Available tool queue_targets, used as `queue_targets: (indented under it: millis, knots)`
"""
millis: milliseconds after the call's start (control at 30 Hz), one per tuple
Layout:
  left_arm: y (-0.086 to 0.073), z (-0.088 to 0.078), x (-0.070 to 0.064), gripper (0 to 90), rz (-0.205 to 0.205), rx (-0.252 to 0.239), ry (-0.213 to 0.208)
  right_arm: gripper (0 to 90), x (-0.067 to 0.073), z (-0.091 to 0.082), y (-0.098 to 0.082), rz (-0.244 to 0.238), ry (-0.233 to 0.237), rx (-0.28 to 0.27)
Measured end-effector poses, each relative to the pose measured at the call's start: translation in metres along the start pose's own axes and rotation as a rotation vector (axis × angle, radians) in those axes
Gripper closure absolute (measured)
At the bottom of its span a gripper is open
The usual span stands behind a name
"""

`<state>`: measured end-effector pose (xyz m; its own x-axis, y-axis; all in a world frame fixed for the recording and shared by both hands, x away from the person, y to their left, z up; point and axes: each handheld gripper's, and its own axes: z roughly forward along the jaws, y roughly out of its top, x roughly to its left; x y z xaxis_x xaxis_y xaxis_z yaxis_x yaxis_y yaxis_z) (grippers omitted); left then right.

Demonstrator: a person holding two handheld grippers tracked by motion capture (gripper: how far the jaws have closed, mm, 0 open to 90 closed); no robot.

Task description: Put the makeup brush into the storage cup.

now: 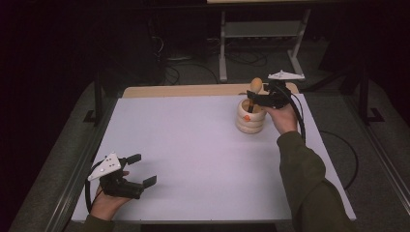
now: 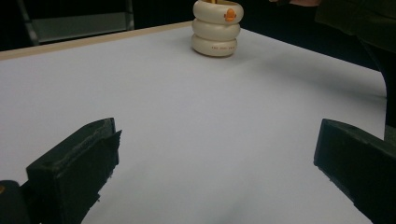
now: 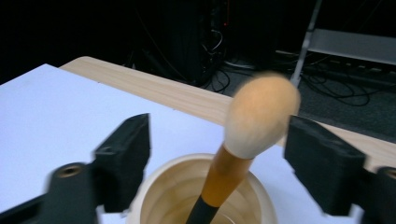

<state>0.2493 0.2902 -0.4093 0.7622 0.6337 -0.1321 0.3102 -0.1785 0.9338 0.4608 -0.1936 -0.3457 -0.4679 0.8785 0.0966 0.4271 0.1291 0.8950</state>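
A pale wooden ribbed cup point(image 1: 251, 118) stands at the back right of the white table point(image 1: 193, 159). A makeup brush point(image 1: 256, 85) with a fluffy cream head stands in it, handle down. My right gripper point(image 1: 257, 99) hovers over the cup's mouth, open. In the right gripper view the brush point(image 3: 261, 116) leans between the jaws of my right gripper point(image 3: 219, 140), its head close to the right one, above the cup point(image 3: 187, 172). Near the front left edge my left gripper point(image 1: 143, 169) rests open with nothing in it. In the left gripper view, my left gripper point(image 2: 215, 158) faces the far-off cup point(image 2: 217, 32).
A strip of bare wood point(image 1: 183, 90) runs along the table's far edge. Beyond it are a metal shelf frame point(image 1: 261, 29) and loose cables on a dark floor. A green sleeve point(image 1: 304, 174) reaches along the right side of the table.
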Motion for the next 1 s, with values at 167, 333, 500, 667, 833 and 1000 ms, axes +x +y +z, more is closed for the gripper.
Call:
queue_targets:
  millis: [167, 333, 500, 667, 833, 1000]
  knots:
    - [0.0, 0.0, -0.001, 0.0, 0.002, 0.003, -0.002, 13.4, 0.0, -0.005, 0.0, -0.02, -0.006, 0.001]
    - [0.0, 0.0, -0.001, 0.0, 0.001, 0.003, 0.003, 12.1, 0.002, -0.01, -0.006, -0.021, 0.017, 0.001]
    - [0.0, 0.001, -0.001, 0.0, -0.001, 0.004, 0.005, 9.8, 0.003, -0.015, -0.011, -0.021, 0.031, 0.012]
    - [0.001, 0.001, -0.002, 0.0, 0.003, 0.005, 0.01, 9.7, 0.004, -0.023, -0.018, -0.007, 0.059, 0.01]
    - [0.001, 0.0, -0.003, 0.0, 0.001, 0.014, 0.018, 9.7, 0.007, -0.029, -0.023, -0.015, 0.097, 0.019]
    - [0.001, -0.004, -0.002, 0.0, -0.009, 0.018, 0.031, 9.9, 0.011, -0.038, -0.032, -0.022, 0.13, 0.011]
